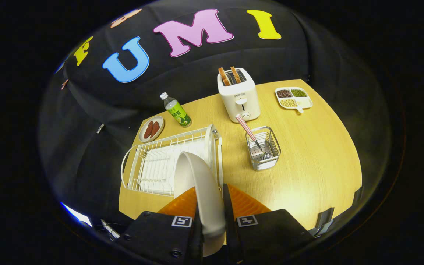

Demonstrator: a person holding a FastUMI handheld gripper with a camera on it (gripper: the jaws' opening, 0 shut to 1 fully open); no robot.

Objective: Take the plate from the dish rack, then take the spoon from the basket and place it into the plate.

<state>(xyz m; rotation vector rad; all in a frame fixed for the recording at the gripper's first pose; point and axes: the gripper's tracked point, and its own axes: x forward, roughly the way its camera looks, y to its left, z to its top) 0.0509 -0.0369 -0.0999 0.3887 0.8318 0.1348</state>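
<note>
the gripper (pixel 212 206) is clamped on the white plate (pixel 201 180), held on edge between both fingers, above the near end of the dish rack (pixel 138 165). the spoon (pixel 250 134) lies ahead and to the right, standing in the wire basket (pixel 267 149), its checked handle leaning up-left toward the toaster (pixel 239 97). bare table (pixel 307 162) lies beside the basket.

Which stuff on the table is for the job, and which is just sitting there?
For the job: plate clamped edge-on by the gripper, dish rack, spoon, basket.
Just sitting: toaster, bottle, snack dish, bean tray.
</note>
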